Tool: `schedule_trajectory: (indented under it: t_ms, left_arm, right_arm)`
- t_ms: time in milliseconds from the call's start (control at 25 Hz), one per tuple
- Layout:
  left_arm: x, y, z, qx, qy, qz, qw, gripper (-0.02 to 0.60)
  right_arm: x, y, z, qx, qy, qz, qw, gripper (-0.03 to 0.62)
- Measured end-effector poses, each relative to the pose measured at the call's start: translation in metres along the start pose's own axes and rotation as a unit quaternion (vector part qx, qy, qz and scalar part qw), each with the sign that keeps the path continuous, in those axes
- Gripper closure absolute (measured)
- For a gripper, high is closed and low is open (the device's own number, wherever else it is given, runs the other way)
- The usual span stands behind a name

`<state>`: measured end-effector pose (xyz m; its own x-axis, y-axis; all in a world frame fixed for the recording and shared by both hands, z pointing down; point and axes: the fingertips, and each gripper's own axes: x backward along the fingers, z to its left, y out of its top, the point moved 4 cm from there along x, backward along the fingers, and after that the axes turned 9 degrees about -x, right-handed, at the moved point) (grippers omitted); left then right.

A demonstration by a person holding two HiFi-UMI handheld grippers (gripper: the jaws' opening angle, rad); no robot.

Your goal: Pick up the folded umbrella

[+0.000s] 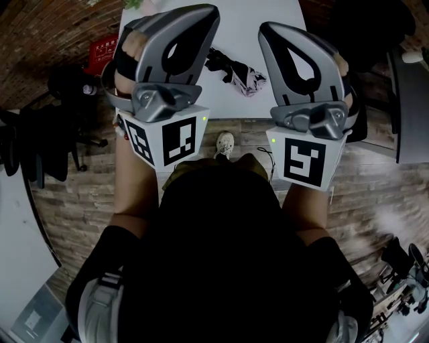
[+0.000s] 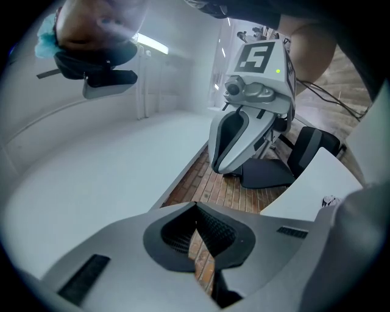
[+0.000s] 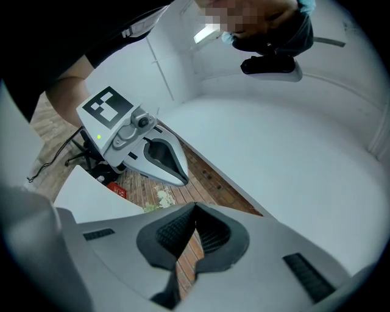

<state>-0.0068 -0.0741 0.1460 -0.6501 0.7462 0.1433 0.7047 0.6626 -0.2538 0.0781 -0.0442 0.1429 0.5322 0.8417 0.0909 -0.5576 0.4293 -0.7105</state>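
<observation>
The folded umbrella point(image 1: 238, 74), black with pale patterned fabric, lies on the white table point(image 1: 275, 17) ahead of me, between the two grippers. My left gripper point(image 1: 198, 17) is held up to the left of it and my right gripper point(image 1: 276, 32) to the right, both above the table's near edge and apart from the umbrella. In the left gripper view the left gripper point(image 2: 196, 207) has its jaws together with nothing in them. The right gripper point(image 3: 195, 207) looks the same in its own view. Neither gripper view shows the umbrella.
A red crate point(image 1: 104, 53) and a black office chair point(image 1: 67, 90) stand left of the table. Another white surface point(image 1: 410, 114) sits at the right. My shoe point(image 1: 225, 143) rests on the wooden floor by the table's edge. A second chair point(image 2: 295, 158) shows beyond the right gripper point(image 2: 253, 116).
</observation>
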Motion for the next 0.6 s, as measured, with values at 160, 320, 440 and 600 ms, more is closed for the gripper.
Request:
schedule_trajectory:
  t_ms: [160,320,440,600]
  left_arm:
    - [-0.007,-0.001,-0.002,-0.002,-0.004,0.008,1.0000,0.569]
    - [-0.012,-0.001,-0.003,-0.001,-0.001,0.011,0.9999,0.569]
    - [-0.015,0.000,-0.006,0.002,-0.002,0.013,0.9999,0.569]
    - [-0.019,0.001,-0.007,0.001,-0.001,0.017,0.9999,0.569]
  right_arm:
    - [-0.003,-0.005,-0.008,0.003,-0.009,-0.002,1.000,0.565]
    - [-0.003,-0.009,-0.011,-0.004,-0.006,-0.007,1.000,0.565]
    - [-0.003,-0.013,-0.011,-0.011,0.005,-0.009,1.000,0.565]
    - [-0.002,-0.015,-0.013,-0.013,0.011,-0.011,1.000,0.565]
